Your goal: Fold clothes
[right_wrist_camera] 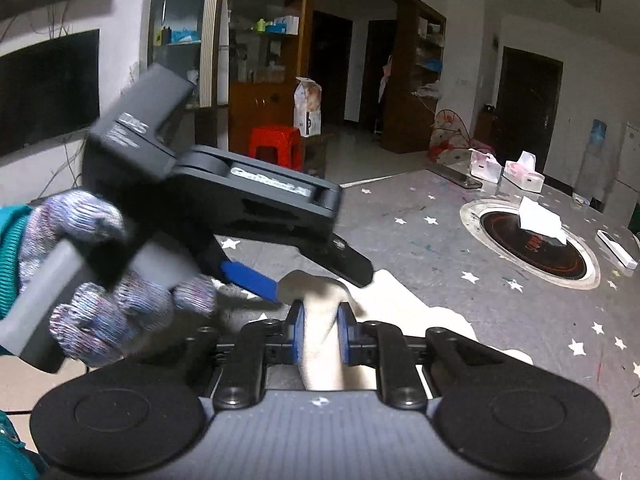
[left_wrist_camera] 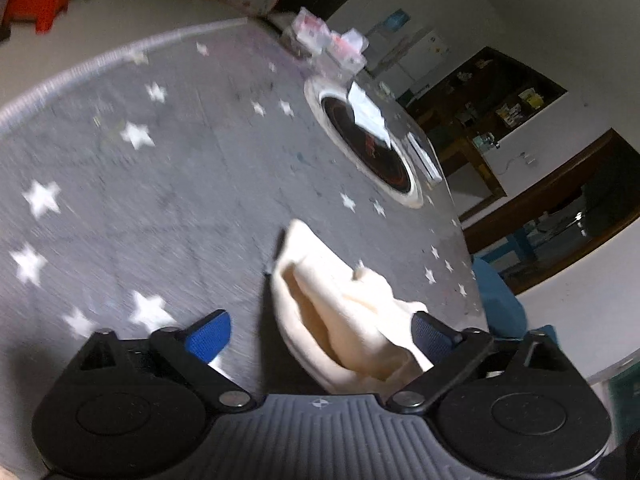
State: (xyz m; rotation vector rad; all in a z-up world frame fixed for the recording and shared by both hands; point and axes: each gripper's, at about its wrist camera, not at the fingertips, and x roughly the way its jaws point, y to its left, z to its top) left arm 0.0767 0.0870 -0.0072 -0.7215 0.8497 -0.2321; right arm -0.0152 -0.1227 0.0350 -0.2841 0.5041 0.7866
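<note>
The right gripper (right_wrist_camera: 322, 328) is clamped on a bunched fold of the cream garment (right_wrist_camera: 320, 344) at the bottom centre of the right wrist view; its blue pads press the cloth from both sides. The rest of the garment trails off to the right and lies on the grey star-patterned tablecloth (right_wrist_camera: 440, 240).

The left gripper (left_wrist_camera: 320, 332) stands wide open. In the left wrist view the garment (left_wrist_camera: 340, 320) sits between its fingers at lower centre, brushing the right-hand pad, but nothing is pinched. In the right wrist view this same tool comes in from the left of the frame, carried by a gloved hand (right_wrist_camera: 92, 280), with one blue finger reaching towards the held fold.

Several things could go wrong from here, as I judge it. The right gripper has a thick wad rather than a clean edge, so lifting may drag the whole piece into a lump instead of spreading it. The two tools are very close together, and if the left one shuts now it may catch the same bunch or knock the other's fingers. The left view is blurred, so its aim is hard to trust.

Farther back, at the upper right of the right wrist view, the round cooktop (right_wrist_camera: 532, 248) with a paper tissue (right_wrist_camera: 540, 220) on it and the tissue boxes (right_wrist_camera: 504, 168) are well apart from the work.
</note>
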